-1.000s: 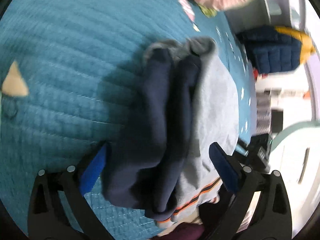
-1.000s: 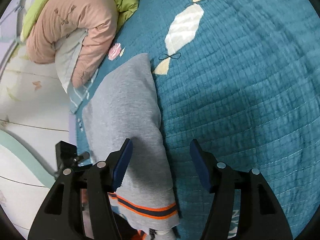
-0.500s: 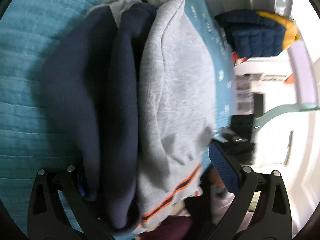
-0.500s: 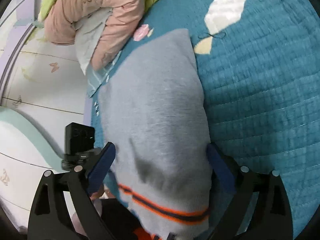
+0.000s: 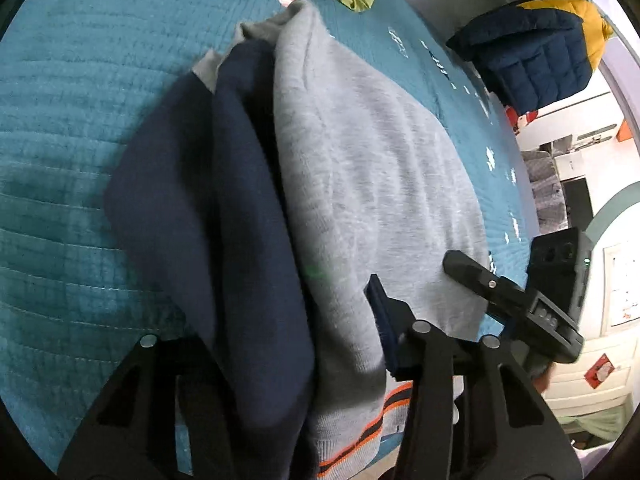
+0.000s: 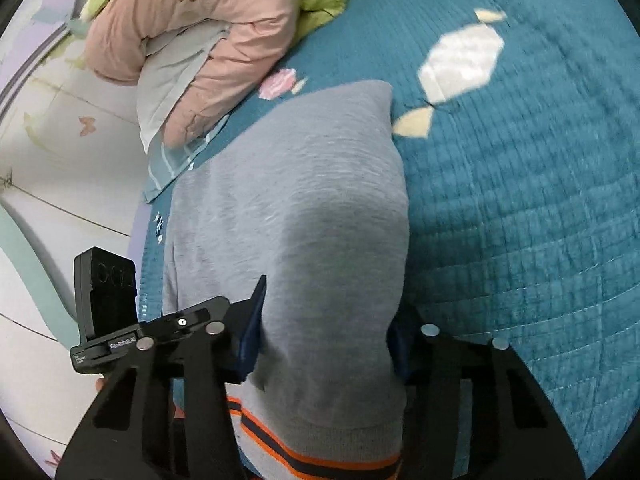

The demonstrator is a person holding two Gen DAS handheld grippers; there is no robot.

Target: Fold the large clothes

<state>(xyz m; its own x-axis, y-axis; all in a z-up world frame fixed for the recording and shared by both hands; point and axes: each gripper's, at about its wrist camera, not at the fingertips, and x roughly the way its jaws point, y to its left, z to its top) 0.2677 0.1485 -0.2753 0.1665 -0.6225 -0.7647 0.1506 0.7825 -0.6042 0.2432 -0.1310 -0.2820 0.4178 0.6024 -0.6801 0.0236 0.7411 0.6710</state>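
Observation:
A grey sweatshirt (image 5: 360,168) with navy sleeves (image 5: 240,208) and an orange-and-navy striped hem (image 5: 360,444) lies folded lengthwise on the teal quilt (image 5: 72,160). My left gripper (image 5: 288,340) is shut on its hem end, gripping grey body and navy sleeves together; its left finger is hidden by cloth. In the right wrist view the grey sweatshirt (image 6: 304,208) runs away from me, and my right gripper (image 6: 324,340) is shut on its bunched hem end above the stripes (image 6: 312,460). The other gripper's body shows at the side of each view.
A pink and green duvet (image 6: 208,40) is heaped at the far end of the bed. A navy and yellow puffer jacket (image 5: 536,56) hangs beyond the bed's right side. The bed edge and white wall (image 6: 48,184) lie to the left in the right wrist view.
Both grippers moved forward onto the hem end and closed on it. The sweatshirt now fills more of each view.

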